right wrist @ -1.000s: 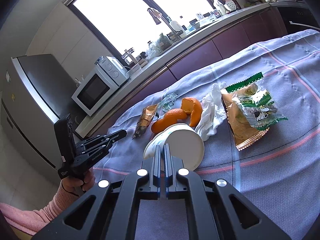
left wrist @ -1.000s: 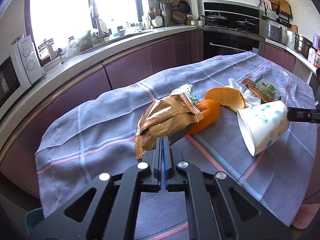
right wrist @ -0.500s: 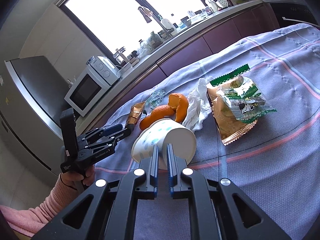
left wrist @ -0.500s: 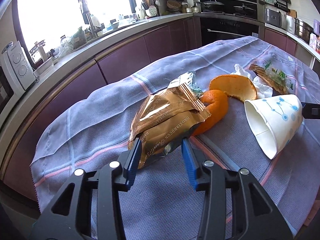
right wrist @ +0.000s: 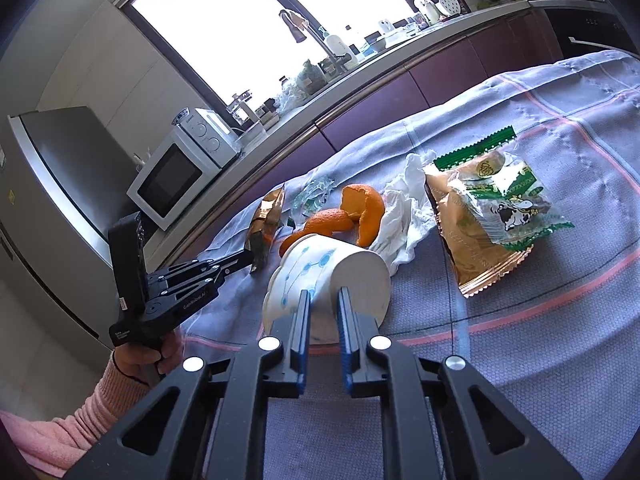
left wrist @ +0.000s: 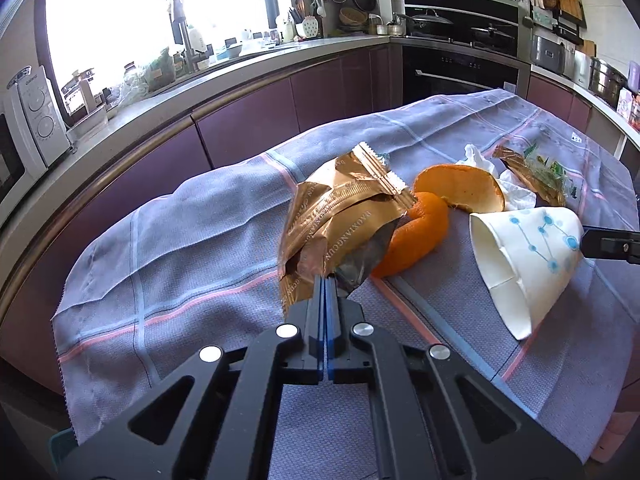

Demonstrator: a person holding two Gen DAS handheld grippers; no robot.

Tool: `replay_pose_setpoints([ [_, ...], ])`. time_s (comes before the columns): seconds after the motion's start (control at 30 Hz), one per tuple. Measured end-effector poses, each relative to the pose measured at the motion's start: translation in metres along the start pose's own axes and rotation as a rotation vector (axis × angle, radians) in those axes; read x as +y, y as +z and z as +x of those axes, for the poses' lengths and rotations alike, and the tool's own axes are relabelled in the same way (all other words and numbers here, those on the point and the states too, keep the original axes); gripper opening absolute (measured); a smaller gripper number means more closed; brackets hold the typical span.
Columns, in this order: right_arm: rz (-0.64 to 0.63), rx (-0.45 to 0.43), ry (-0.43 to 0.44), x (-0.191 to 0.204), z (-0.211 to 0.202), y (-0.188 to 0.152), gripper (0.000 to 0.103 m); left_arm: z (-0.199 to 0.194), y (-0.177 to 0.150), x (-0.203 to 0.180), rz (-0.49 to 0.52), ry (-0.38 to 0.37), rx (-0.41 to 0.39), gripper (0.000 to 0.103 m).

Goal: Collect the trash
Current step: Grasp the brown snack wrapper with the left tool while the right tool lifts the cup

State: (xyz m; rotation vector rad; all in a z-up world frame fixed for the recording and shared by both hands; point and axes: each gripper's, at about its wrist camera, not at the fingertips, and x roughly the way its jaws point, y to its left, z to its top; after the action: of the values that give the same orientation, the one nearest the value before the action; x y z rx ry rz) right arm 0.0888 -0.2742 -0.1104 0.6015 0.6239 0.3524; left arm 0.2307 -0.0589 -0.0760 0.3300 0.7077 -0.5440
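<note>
LEFT hand-held gripper [left wrist: 325,280]: clenched on gold wrapper [left wrist: 340,216] corner; thin foil may slip | RIGHT hand-held gripper [right wrist: 323,300]: released astride paper cup [right wrist: 320,280]; closing may crush it.

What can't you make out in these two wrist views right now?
- Left wrist view: the right gripper is cut off by the frame edge.
- Right wrist view: the paper cup hides part of the orange peel.
- Neither view shows a trash bin.
</note>
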Motion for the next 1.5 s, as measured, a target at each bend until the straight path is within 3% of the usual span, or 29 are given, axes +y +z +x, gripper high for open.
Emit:
replay_pose_setpoints([
  [0.27,0.029,-0.014,0.056,-0.004,-0.008,0.002,0.003,-0.036,-0.013,0.007,-0.058,-0.017,-0.054,0.001],
  [0.73,-0.02,-0.046,0.15,0.028,-0.012,0.01,0.001,-0.108,-0.035,0.03,-0.137,-0.015,-0.146,0.001],
  [0.9,-0.043,-0.053,0.098,0.032,-0.014,0.01,0.001,-0.126,-0.045,0.037,-0.154,-0.009,-0.159,0.001],
  [1.0,-0.039,-0.053,0.013,0.025,-0.015,0.008,0.011,-0.131,-0.051,0.04,-0.163,-0.006,-0.157,0.001],
  [1.03,-0.012,-0.051,0.005,0.018,-0.017,0.006,0.02,-0.13,-0.052,0.039,-0.163,-0.005,-0.156,0.001],
  [1.07,0.004,-0.052,-0.008,0.011,-0.019,0.004,0.042,-0.131,-0.054,0.04,-0.164,-0.008,-0.155,0.001],
  [1.1,0.01,-0.053,-0.034,0.006,-0.019,0.003,0.056,-0.131,-0.055,0.041,-0.167,-0.011,-0.154,0.001],
  [1.13,0.019,-0.049,-0.058,0.001,-0.02,0.002,0.06,-0.13,-0.056,0.041,-0.171,-0.014,-0.152,0.001],
  [1.43,0.078,0.083,-0.029,-0.016,0.012,-0.009,0.066,-0.125,-0.056,0.033,-0.175,-0.028,-0.146,0.001],
  [1.47,0.066,0.082,-0.024,-0.014,0.012,-0.01,0.065,-0.126,-0.056,0.033,-0.176,-0.029,-0.146,0.001],
  [1.5,0.066,0.088,-0.005,-0.014,0.012,-0.011,0.055,-0.126,-0.056,0.033,-0.177,-0.028,-0.145,0.001],
])
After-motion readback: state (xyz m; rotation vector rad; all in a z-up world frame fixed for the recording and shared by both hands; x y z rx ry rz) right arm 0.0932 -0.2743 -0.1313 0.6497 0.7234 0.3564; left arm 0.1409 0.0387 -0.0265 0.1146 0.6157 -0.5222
